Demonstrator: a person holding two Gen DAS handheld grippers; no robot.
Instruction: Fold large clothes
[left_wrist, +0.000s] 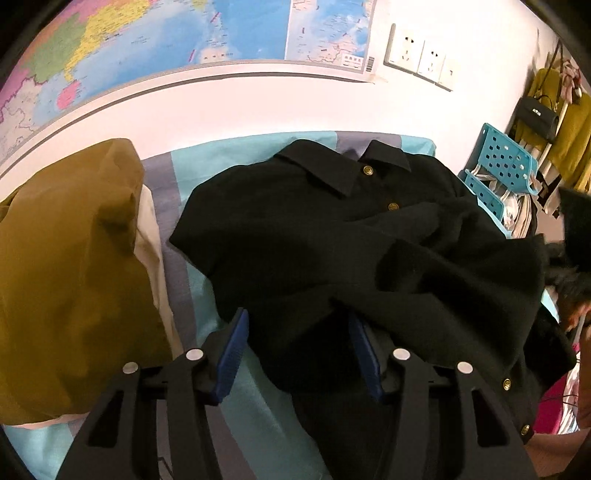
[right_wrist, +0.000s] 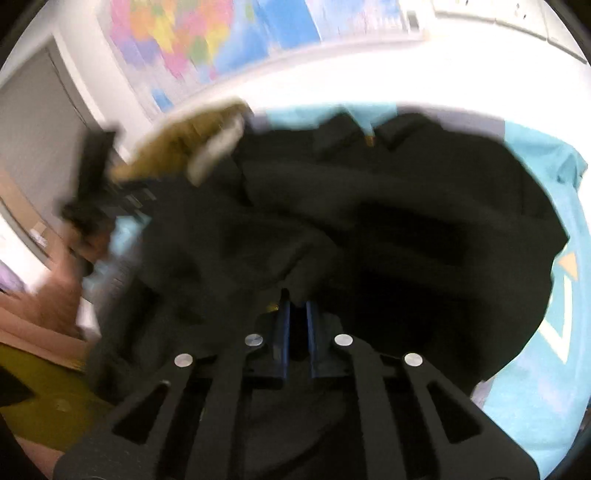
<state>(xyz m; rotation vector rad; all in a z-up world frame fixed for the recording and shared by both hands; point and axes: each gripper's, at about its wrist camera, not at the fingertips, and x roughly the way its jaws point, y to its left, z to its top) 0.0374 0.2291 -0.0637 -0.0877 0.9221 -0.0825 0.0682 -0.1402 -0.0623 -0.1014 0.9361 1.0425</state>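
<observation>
Losing the pinched fold is the risk: the right gripper (right_wrist: 297, 310) is clamped on the black coat (left_wrist: 332, 236) low in the frame, while the left gripper (left_wrist: 299, 332) is held apart, gripping nothing, so the cloth may bunch.

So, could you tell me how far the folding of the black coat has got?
Early stage. The black coat lies collar-up on the bed, one side bunched across its front. The right tool pinches a fold; the left tool is open at the hem. The folds remain undone.

Home bedroom, striped bedsheet (left_wrist: 192, 236), wall map (left_wrist: 147, 37), hanging clothes (left_wrist: 569, 140)
</observation>
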